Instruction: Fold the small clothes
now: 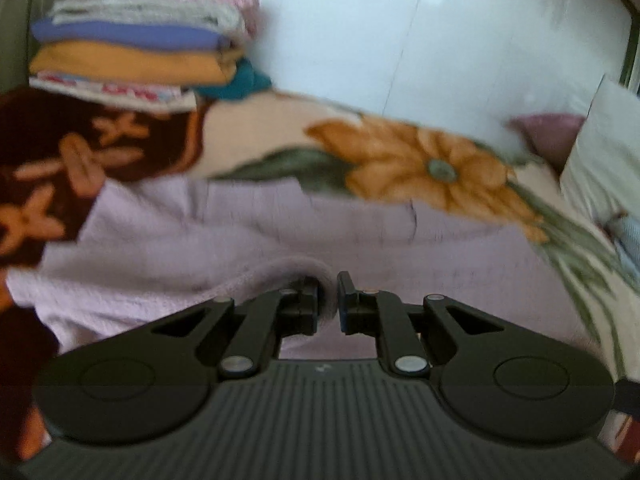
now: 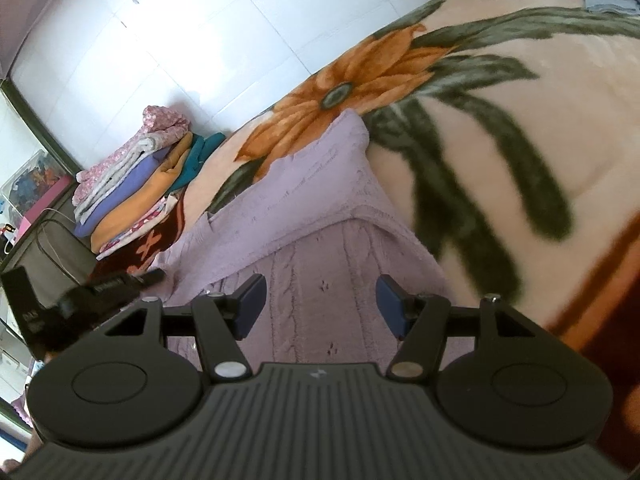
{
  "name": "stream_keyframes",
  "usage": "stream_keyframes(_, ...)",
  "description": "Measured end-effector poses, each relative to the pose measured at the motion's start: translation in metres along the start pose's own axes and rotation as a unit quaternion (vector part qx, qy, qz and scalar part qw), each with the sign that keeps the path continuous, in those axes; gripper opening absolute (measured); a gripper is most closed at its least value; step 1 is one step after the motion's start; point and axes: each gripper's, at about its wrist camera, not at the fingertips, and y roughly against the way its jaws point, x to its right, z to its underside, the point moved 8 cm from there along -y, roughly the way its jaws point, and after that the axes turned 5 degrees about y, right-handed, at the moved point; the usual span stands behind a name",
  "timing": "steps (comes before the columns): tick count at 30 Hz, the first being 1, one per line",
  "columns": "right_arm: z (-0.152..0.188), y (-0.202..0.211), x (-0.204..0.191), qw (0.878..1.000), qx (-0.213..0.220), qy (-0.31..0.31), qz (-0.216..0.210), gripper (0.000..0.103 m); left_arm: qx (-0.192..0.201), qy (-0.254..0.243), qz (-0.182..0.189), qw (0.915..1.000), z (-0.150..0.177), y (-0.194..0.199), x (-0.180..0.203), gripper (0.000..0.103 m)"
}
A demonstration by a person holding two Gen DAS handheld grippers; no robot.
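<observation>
Between our left gripper's [image 1: 329,298] pinching jaws sits a fold of the lilac knit sweater [image 1: 240,232], soft, light and floppy; our right gripper [image 2: 320,306] hangs spread above it, so we'd take hems.

A bed covered by a cream blanket [image 2: 500,128] with big orange flowers and green leaves (dark red toward its border) carries everything. A lilac knitted garment [image 2: 312,200] lies spread on it, partly folded over. A stack of folded clothes [image 2: 132,196] sits near the blanket's far edge.
</observation>
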Motion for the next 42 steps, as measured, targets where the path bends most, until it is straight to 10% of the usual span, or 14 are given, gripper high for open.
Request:
stream_keyframes(15,0.008,-0.019,-0.049,0.997,-0.026,0.058,-0.042,0.068,-0.034,-0.056,-0.055,0.9963,0.030,0.043,-0.019,0.064)
stream_keyframes(25,0.021,-0.051,-0.141,0.981,-0.065,0.149,-0.102,0.068,-0.050,-0.004,-0.130,0.9902,0.026,0.086,-0.079,0.064)
stream_keyframes(42,0.058,-0.146,-0.307,0.921,-0.134,0.336,-0.148,0.068,-0.075,0.060,-0.173,0.9801,0.033,0.097,-0.134,0.064)
